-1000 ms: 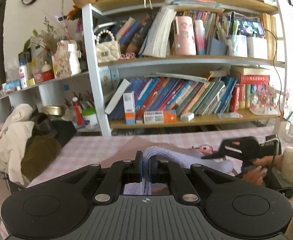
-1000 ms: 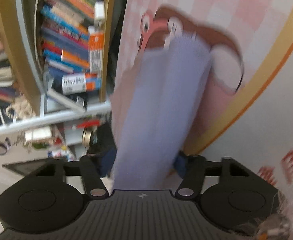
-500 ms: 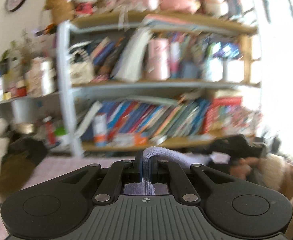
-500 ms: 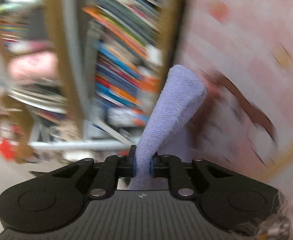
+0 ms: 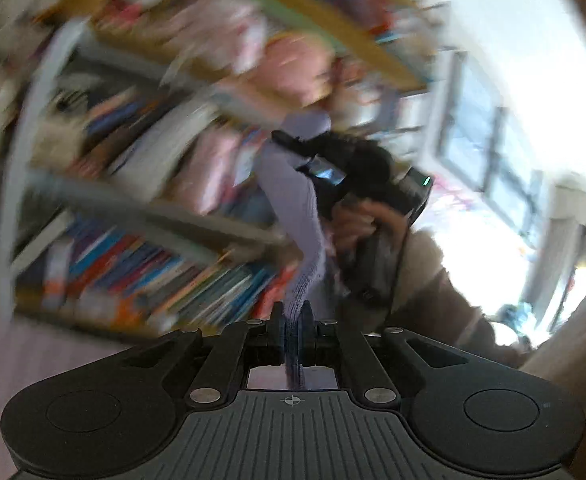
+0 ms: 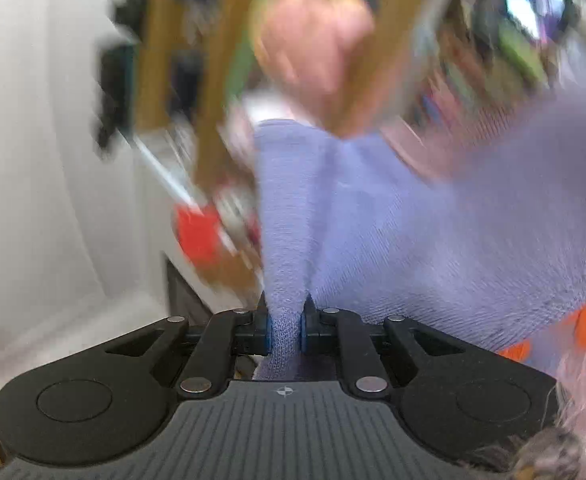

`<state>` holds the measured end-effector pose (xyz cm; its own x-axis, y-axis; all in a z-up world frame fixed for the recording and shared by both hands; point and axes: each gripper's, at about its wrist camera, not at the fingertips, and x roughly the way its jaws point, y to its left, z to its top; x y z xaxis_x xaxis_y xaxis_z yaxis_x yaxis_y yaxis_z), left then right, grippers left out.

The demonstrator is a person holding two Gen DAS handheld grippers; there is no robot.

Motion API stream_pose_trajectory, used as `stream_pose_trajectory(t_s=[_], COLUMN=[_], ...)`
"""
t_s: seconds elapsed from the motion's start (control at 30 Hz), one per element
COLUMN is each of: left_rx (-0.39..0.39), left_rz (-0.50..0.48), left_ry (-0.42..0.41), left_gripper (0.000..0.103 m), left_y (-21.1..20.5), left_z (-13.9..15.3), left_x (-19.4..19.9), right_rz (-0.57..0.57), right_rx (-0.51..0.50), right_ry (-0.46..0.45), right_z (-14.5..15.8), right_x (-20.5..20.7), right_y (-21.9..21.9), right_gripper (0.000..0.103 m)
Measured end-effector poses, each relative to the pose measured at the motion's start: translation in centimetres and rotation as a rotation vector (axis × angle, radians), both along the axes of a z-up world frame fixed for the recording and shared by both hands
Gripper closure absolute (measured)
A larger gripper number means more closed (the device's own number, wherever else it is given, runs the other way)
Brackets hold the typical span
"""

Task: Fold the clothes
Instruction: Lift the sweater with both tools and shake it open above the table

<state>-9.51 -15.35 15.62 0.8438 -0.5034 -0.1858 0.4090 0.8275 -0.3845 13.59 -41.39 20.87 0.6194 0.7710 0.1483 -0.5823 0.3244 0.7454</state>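
A blurred bookshelf (image 5: pixel 141 208) fills the far left. The left gripper (image 5: pixel 291 330) is clamped on a lavender knit garment (image 5: pixel 299 216), which stretches up in the air to the right gripper (image 5: pixel 293 142), held in the person's right hand (image 5: pixel 359 220). In the right wrist view, the right gripper's jaws pinch a fold of that cloth

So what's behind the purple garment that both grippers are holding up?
Behind the purple garment stands a blurred bookshelf of colourful books. In the left wrist view the right gripper and its hand show beside the cloth. The strip directly behind the fabric is hidden.
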Motion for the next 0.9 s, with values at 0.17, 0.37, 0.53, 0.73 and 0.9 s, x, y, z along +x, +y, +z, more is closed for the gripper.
stream_pose_trajectory(t_s=[0.17, 0.37, 0.53, 0.73, 0.9], left_rx=[0.003, 0.107, 0.136, 0.162, 0.183], left_rz=[0.105, 0.185, 0.23, 0.278, 0.301], left_ry=[0.286, 0.499, 0.549, 0.618, 0.632], left_gripper=[0.098, 0.098, 0.097, 0.097, 0.094], left_y=[3.8, 7.0, 8.8, 9.5, 9.2], left_z=[-7.7, -13.9, -15.2, -16.7, -17.4], left_x=[3.2, 5.7, 6.8, 7.9, 8.3], right_rz=[0.017, 0.023, 0.018, 0.061, 0.094], right_rx=[-0.353, -0.497, -0.59, -0.679, -0.634], right_ry=[0.322, 0.586, 0.508, 0.497, 0.456], right_z=[-9.8, -19.6, -19.9, -20.6, -20.5], right_x=[4.2, 6.6, 7.4, 5.7, 0.6], right_y=[8.4, 13.3, 18.4, 19.6, 15.2], right_gripper=[0.092, 0.092, 0.092, 0.065, 0.062])
